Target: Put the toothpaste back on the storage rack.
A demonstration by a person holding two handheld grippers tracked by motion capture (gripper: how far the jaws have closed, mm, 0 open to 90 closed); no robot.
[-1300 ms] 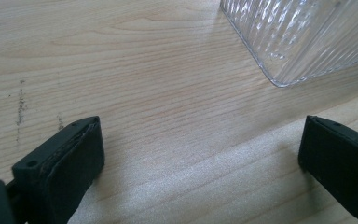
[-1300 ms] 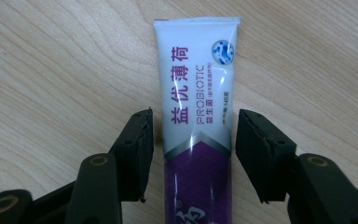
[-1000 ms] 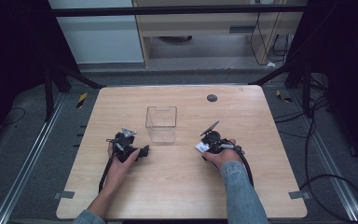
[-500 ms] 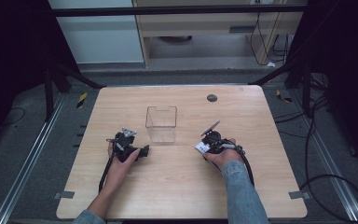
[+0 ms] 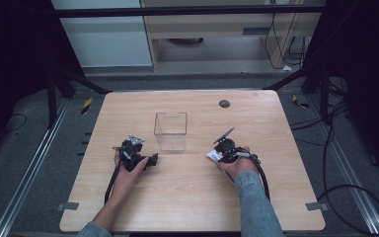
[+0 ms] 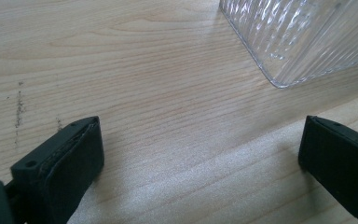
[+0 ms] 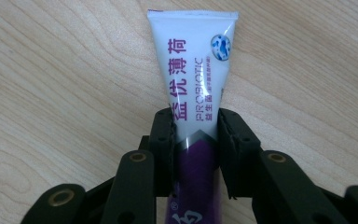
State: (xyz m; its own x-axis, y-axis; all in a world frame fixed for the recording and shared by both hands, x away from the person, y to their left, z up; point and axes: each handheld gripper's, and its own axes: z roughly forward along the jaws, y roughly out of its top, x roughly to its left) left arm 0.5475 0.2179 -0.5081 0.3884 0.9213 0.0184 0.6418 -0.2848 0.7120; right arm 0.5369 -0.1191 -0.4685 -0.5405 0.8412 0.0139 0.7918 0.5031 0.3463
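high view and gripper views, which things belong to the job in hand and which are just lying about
In the job:
- white and purple plastic tube, clamped between the jaws of the right gripper, which have just been closing
- clear ribbed plastic box
- left gripper, jaws wide apart, nothing between them

Lying about:
- small dark round disc on the light wooden table

On the bench (image 5: 187, 197), the box (image 5: 170, 130) sits just above the frame's centre. The left tongs (image 5: 153, 160) lie lower left of it; the right tongs (image 5: 212, 156), lower right, hold a tube (image 7: 193, 74).
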